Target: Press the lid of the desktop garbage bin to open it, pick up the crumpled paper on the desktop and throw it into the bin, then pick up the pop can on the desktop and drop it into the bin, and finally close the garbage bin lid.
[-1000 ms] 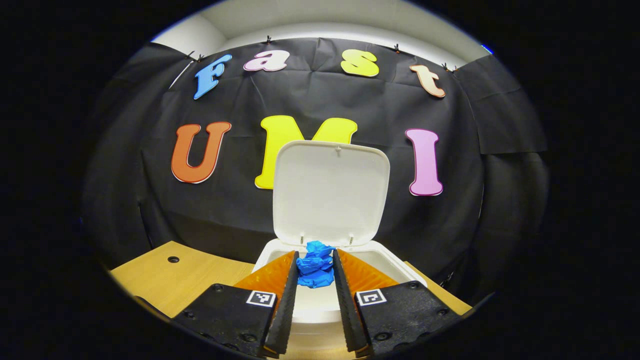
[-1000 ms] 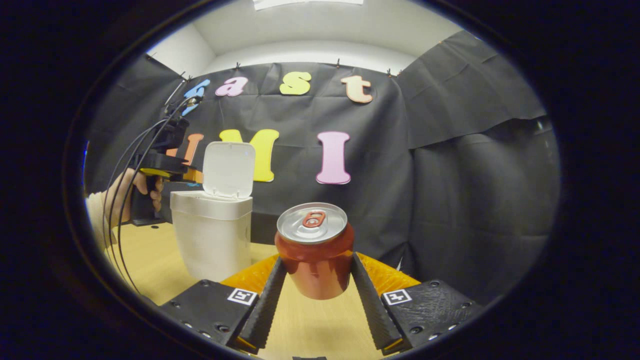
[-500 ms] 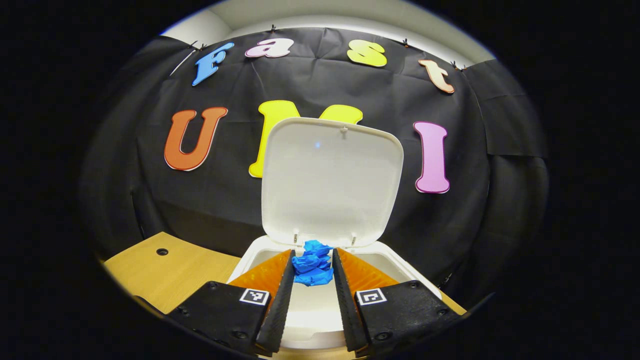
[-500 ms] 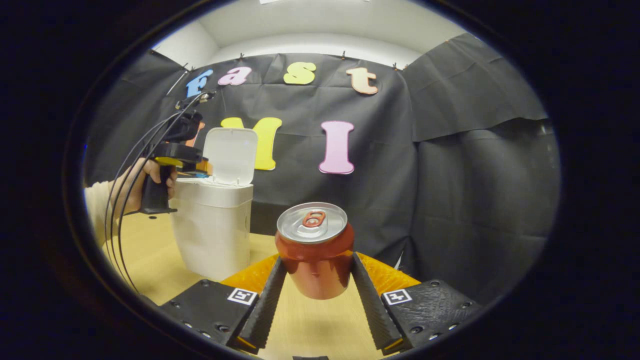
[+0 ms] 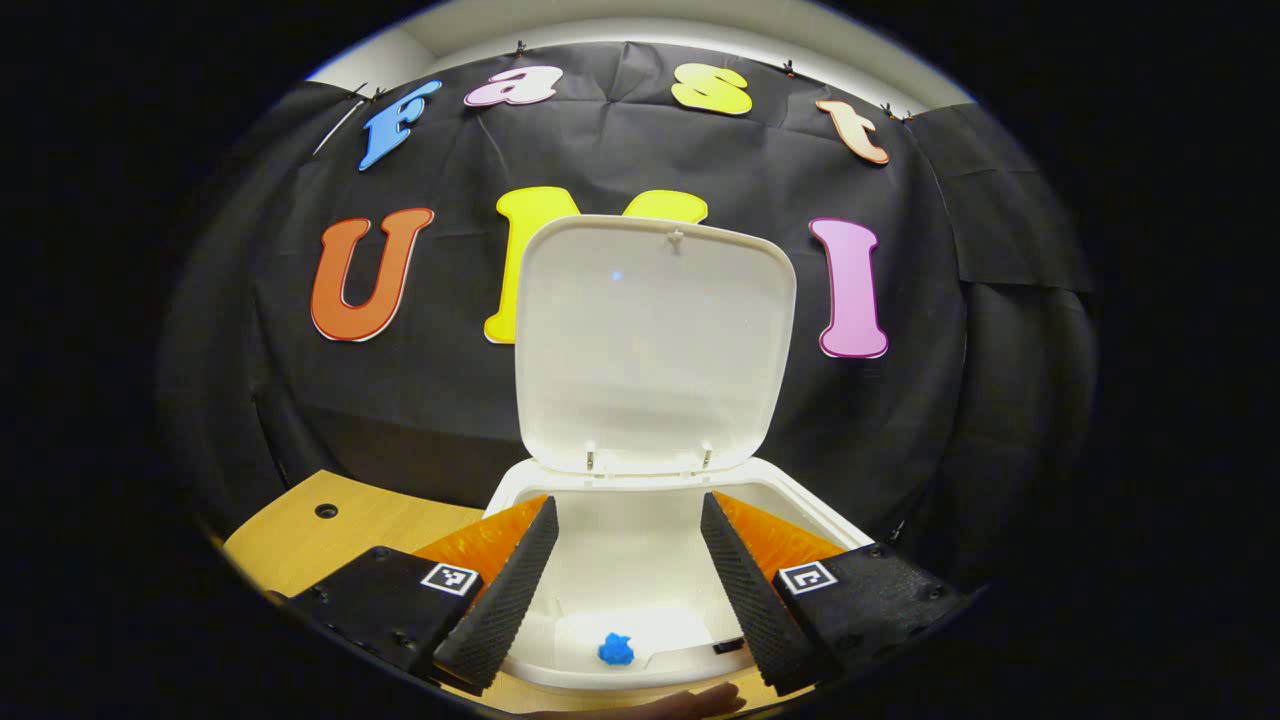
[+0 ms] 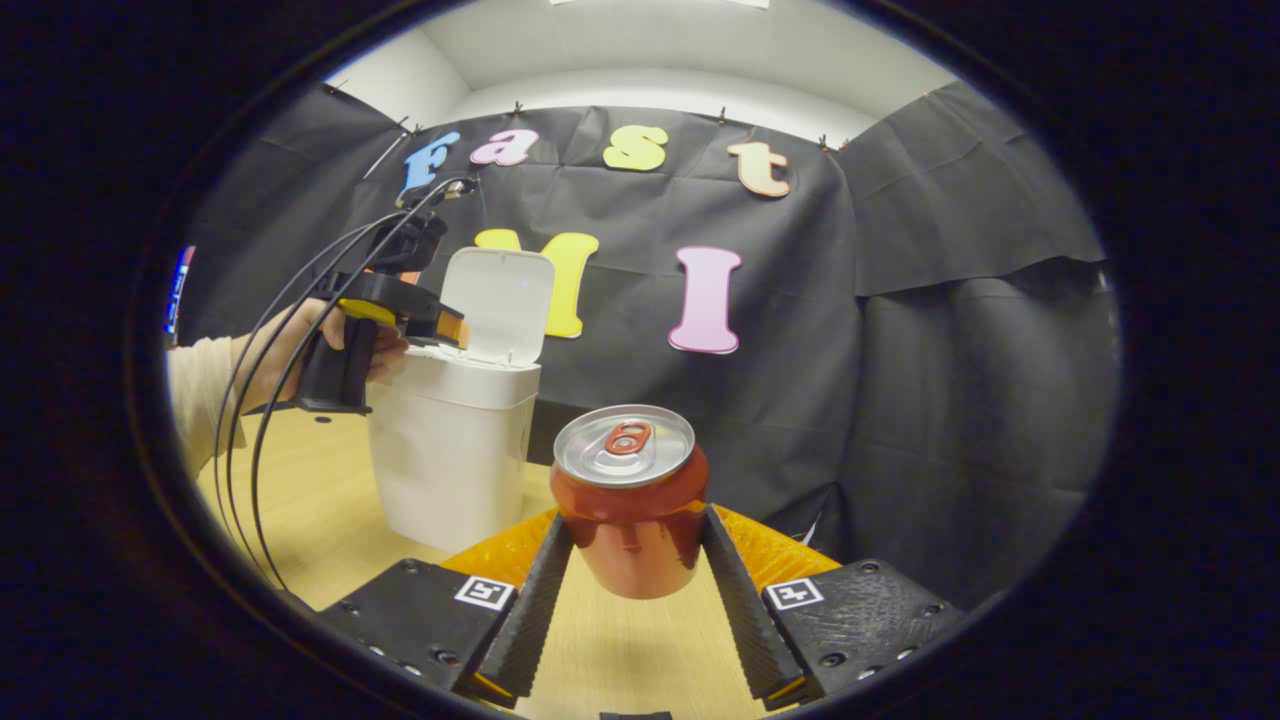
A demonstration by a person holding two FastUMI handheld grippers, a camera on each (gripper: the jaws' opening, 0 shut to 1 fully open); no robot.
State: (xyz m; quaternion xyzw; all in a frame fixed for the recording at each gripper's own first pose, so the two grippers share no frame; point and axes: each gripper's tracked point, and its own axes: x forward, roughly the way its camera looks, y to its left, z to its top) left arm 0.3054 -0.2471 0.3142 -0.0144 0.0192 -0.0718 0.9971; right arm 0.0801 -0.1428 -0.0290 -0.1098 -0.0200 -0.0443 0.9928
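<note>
Left tool [image 5: 625, 545]: fingers spread wide with nothing between them, poised just above the open mouth of the garbage bin [image 5: 800, 505]; seen from the right gripper view [image 6: 455, 330] it sits at the bin's top edge, gripped by a hand [image 6: 300, 345] in a pale sleeve, with dark cables trailing from it.
Right tool [image 6: 630, 560]: both fingers pressed against the sides of the pop can [image 6: 628, 500], carrying it upright above the surface, to the right of the bin and apart from it.
Garbage bin: white, standing on the light wooden surface [image 5: 340, 530]; also in the right gripper view [image 6: 450, 450].
Lid [image 5: 650, 340]: raised upright at the back of the bin, inner face toward the left tool.
Crumpled paper [image 5: 616, 650]: small blue wad lying on the bin's floor, below the left tool's fingers.
Pop can: red body, silver top with a red pull tab, upright.
</note>
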